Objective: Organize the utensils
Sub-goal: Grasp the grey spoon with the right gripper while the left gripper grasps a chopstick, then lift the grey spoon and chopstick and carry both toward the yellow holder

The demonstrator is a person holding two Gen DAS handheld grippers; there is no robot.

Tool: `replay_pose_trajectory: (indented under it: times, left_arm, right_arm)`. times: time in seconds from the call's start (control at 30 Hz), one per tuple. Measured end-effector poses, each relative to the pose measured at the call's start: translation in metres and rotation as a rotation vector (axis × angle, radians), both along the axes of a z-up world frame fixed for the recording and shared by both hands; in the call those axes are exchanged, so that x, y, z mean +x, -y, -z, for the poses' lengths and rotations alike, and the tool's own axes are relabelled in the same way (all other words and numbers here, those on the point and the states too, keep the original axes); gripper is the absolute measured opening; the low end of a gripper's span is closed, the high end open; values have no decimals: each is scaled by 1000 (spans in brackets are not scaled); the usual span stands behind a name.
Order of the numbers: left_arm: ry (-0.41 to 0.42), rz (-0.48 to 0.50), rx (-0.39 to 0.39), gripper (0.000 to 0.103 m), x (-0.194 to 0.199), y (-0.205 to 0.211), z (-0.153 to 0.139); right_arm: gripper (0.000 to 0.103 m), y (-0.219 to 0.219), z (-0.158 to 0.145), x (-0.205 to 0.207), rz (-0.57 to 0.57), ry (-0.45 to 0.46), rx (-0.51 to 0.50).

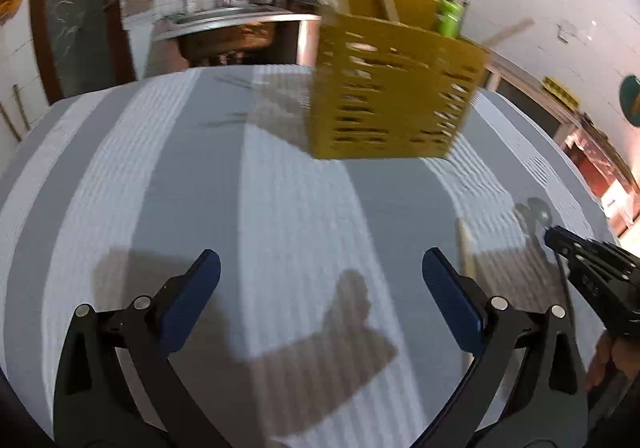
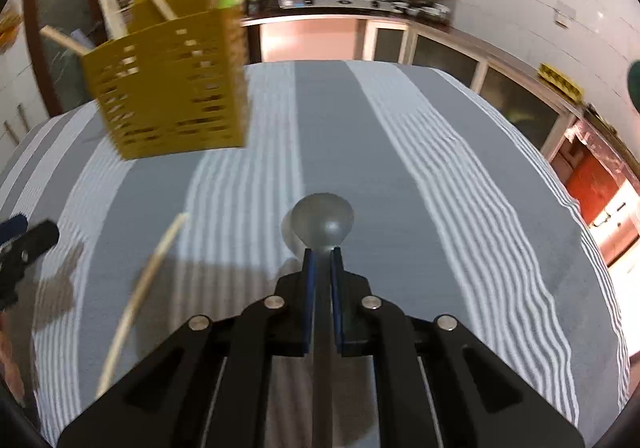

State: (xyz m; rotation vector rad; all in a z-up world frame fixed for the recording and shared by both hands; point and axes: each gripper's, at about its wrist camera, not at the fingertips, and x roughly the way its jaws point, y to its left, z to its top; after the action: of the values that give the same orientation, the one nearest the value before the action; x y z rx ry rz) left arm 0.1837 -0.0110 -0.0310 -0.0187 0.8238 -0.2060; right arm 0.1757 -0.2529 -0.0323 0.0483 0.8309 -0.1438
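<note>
My right gripper [image 2: 322,254] is clamped on a metal spoon [image 2: 322,216] above the striped tablecloth [image 2: 400,175]; my left gripper [image 1: 320,276] gapes empty. The yellow utensil basket [image 2: 172,87] stands well beyond.

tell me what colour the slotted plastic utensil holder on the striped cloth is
Mustard yellow slotted plastic utensil holder; clearest in the right wrist view.

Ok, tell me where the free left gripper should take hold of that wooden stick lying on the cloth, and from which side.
Probably the stick at mid-length, from straight above, with the open left gripper turned so its fingers straddle the thin shaft. It lies flat on the striped tablecloth, so only its long sides offer a pinch. Its near end runs toward the table's edge, and the right gripper, shut on the spoon, sits beside it.
</note>
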Motion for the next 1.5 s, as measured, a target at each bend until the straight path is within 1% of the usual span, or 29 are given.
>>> replay_pose_trajectory:
  times: [0.1, 0.2, 0.3, 0.37, 0.43, 0.47, 0.5, 0.53, 0.57, 0.63, 0.67, 0.7, 0.73, 0.8, 0.93, 1.1, 1.2, 1.33, 1.4, 1.5]
  left_arm:
    - [-17, 51, 32, 97, 2, 31, 3]
    - [-46, 90, 48, 91, 4, 53, 8]
    - [-70, 103, 60, 89, 6, 72, 14]
    - [-90, 119, 64, 82, 7, 81, 19]
    - [-110, 139, 83, 71, 9, 92, 23]
    - [-108, 139, 105, 69, 9, 96, 25]
    - [-101, 137, 136, 64, 10, 101, 27]
    - [-98, 141, 146, 57, 11, 103, 27]
    - [-102, 148, 145, 53, 12, 105, 27]
    - [-110, 152, 138, 28, 16, 107, 27]
    - [-111, 150, 140, 21, 19, 106, 27]
    - [-110, 147, 141, 9, 21, 106, 27]
    - [-109, 145, 139, 6, 23, 103, 27]
    - [-116, 143, 106, 5, 26, 95, 27]
    - [-101, 104, 98, 5, 27, 73, 25]
    - [-91, 5, 53, 5, 32, 28, 17]
    - [-84, -56, 43, 5, 38, 5, 17]
    - [-128, -90, 6, 5, 47, -12, 26]
    - [-119, -89, 17, 5, 49, -11, 29]
    - [-109, -78, 72, 6, 49, -4, 30]
  right_arm:
    - [8, 13, 7, 1, 21, -1, 34]
    - [8, 21, 12, 2, 37, 2, 59]
    - [8, 23, 13, 3, 43, 10, 73]
    - [8, 22, 13, 1, 43, 13, 70]
    - [8, 20, 14, 2, 41, 12, 69]
    - [8, 21, 14, 2, 39, 11, 70]
    - [8, 20, 14, 3, 38, 10, 70]
    - [8, 19, 15, 2, 36, 9, 69]
    - [8, 19, 15, 2, 34, 8, 68]
    - [8, 18, 14, 0, 31, 8, 63]
    - [8, 17, 14, 0, 27, 8, 60]
    - [8, 14, 14, 0, 21, 6, 57]
    - [8, 11, 14, 0, 17, 5, 56]
    - [8, 3, 14, 1, 2, 0, 59]
    - [8, -14, 14, 4, -45, -26, 97]
    - [8, -40, 8, 17, -93, -60, 143]
    - [8, -52, 8, 29, -97, -74, 128]
    - [8, -56, 15, 36, -95, -92, 134]
    - [8, -57, 16, 35, -99, -87, 125]
    - [8, -56, 17, 35, -105, -86, 122]
